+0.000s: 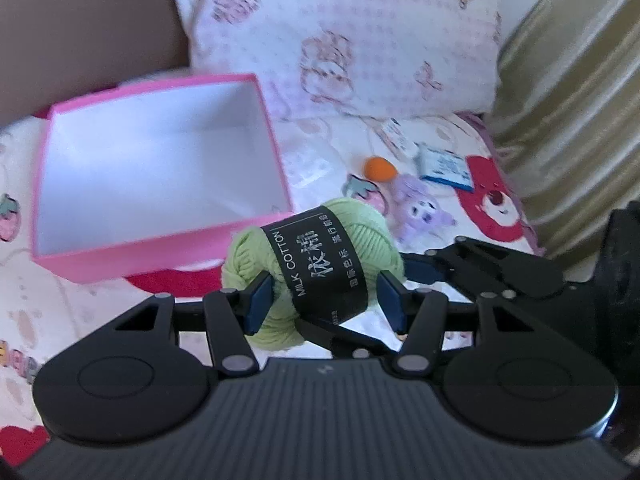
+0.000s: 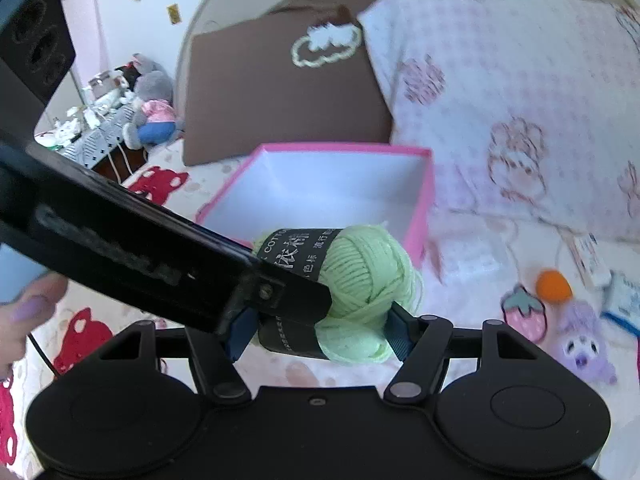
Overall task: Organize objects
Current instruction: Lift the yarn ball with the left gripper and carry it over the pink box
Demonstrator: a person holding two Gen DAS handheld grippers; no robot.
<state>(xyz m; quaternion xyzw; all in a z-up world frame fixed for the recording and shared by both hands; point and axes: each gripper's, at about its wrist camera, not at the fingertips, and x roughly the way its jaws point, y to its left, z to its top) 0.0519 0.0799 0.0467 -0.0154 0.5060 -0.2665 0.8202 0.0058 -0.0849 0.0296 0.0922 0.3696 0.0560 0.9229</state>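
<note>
The green yarn ball (image 1: 316, 268), wrapped in a black paper band printed "MILK COTTON", sat between the blue pads of both tools at once. The left tongs (image 1: 324, 300) bracketed the ball from either side, with the left pad (image 1: 258, 304) pressed into the yarn and the right pad (image 1: 392, 300) against the band edge; the left tongs pinched the ball. The right tongs (image 2: 320, 336) also closed on the same ball, one pad at each flank, so the right tongs pinched it as well. In the right wrist view, a black finger of the left tool crossed diagonally in front of the ball.

The ball hung above the bed (image 1: 344, 148), just in front of the near wall of the open pink box (image 1: 160, 160). The box had a white interior with nothing visible inside.

Further along the bed lay an orange ball (image 1: 378, 168), a purple plush toy (image 1: 420, 208) and a blue-edged packet (image 1: 444, 168), all well apart from the box. A pink patterned pillow (image 1: 340, 36) and a brown pillow (image 2: 280, 92) stood behind the box.
</note>
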